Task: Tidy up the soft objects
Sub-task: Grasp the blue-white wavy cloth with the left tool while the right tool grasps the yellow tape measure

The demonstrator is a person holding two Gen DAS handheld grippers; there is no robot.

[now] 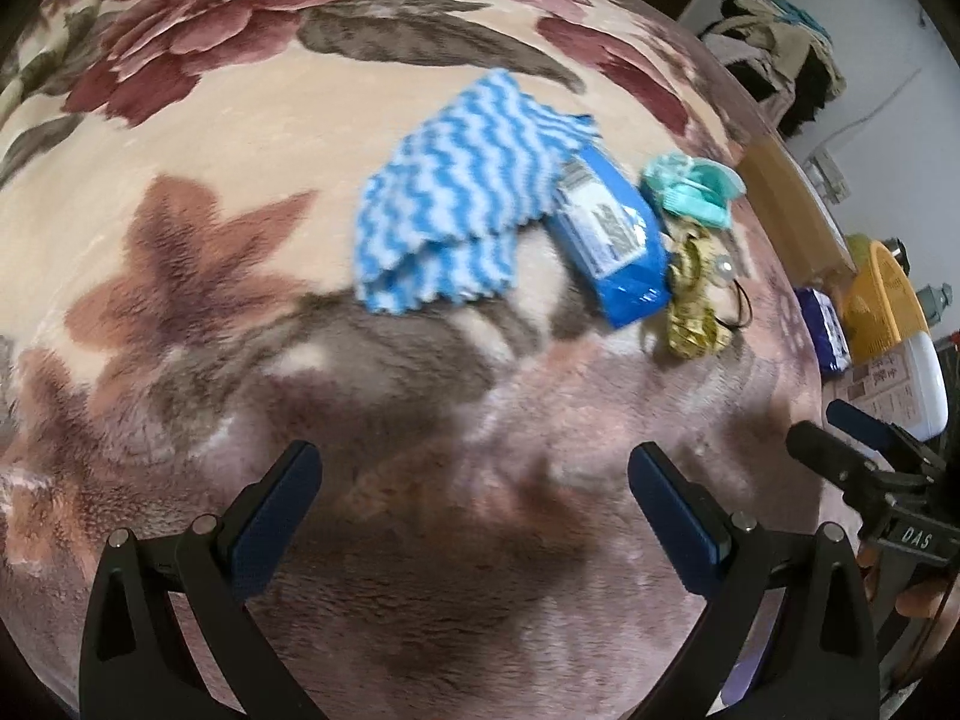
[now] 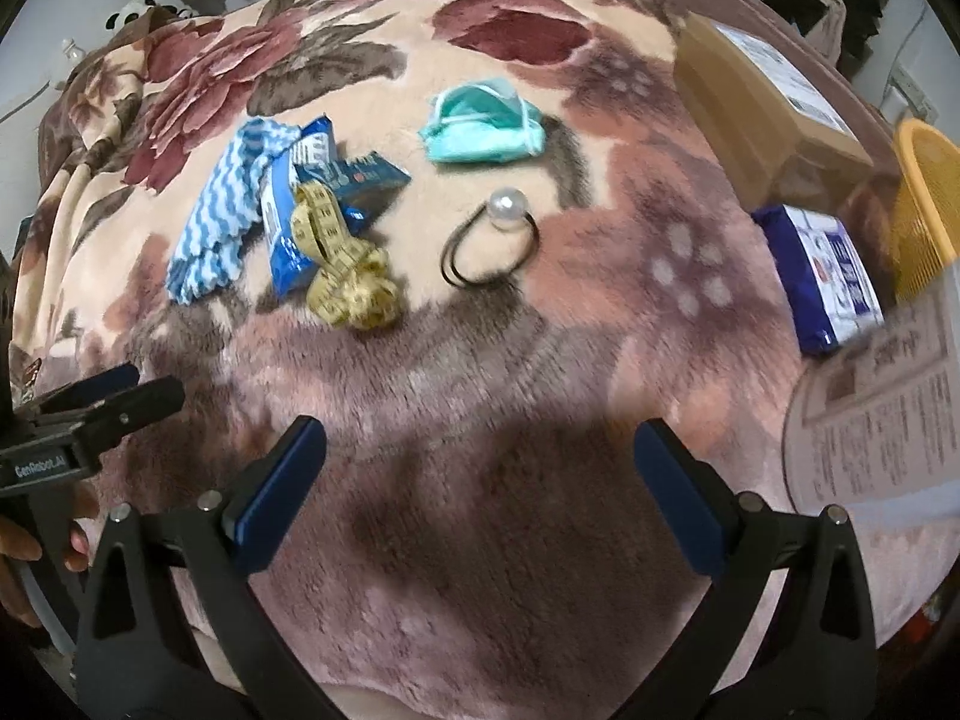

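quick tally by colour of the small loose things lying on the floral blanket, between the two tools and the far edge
Blue: 3 - striped cloth, wipes pack, snack wrapper
Teal: 1 - face mask
Yellow: 1 - tape measure
Black: 1 - pearl hair tie
Total: 6

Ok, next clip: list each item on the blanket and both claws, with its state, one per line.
Left claw: open, empty.
Right claw: open, empty.
Striped cloth: folded, lying flat.
Blue packet: partly lying on the cloth.
Tape measure: bunched up, resting against the packet.
Hair tie: lying loose, alone.
Face mask: crumpled, alone.
Yellow basket: at the blanket's edge, contents hidden.
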